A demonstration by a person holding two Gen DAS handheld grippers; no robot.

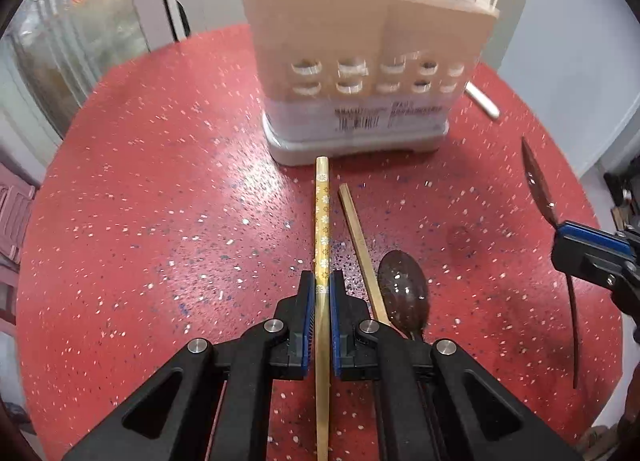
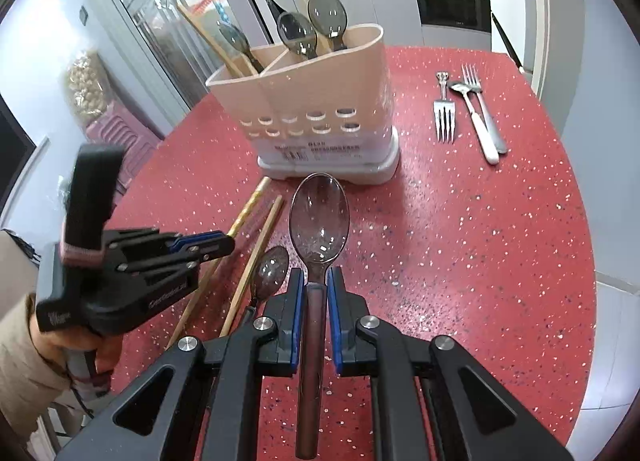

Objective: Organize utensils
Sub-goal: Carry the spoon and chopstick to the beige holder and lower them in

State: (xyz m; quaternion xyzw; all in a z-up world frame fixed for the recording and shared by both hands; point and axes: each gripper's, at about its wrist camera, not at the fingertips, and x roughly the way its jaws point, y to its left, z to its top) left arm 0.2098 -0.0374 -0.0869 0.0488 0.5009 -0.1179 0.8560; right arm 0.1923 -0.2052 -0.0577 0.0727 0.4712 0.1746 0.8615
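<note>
Beige plastic, the two-compartment utensil holder (image 2: 316, 101) stands on the red speckled table (image 2: 460, 241); its left compartment holds chopsticks and one dark spoon, its right two dark spoons (image 2: 312, 27). Clamped in the left hand-held gripper (image 1: 322, 287), the patterned chopstick (image 1: 322, 205) points at the holder's base, beside a plain chopstick (image 1: 358, 237) and a small spoon (image 1: 402, 289) lying on the table. Level above the table, the right hand-held gripper (image 2: 316, 285) grips a translucent brown spoon (image 2: 319, 217) by its handle. Two forks (image 2: 445, 113) and a white-handled utensil lie to the right.
</note>
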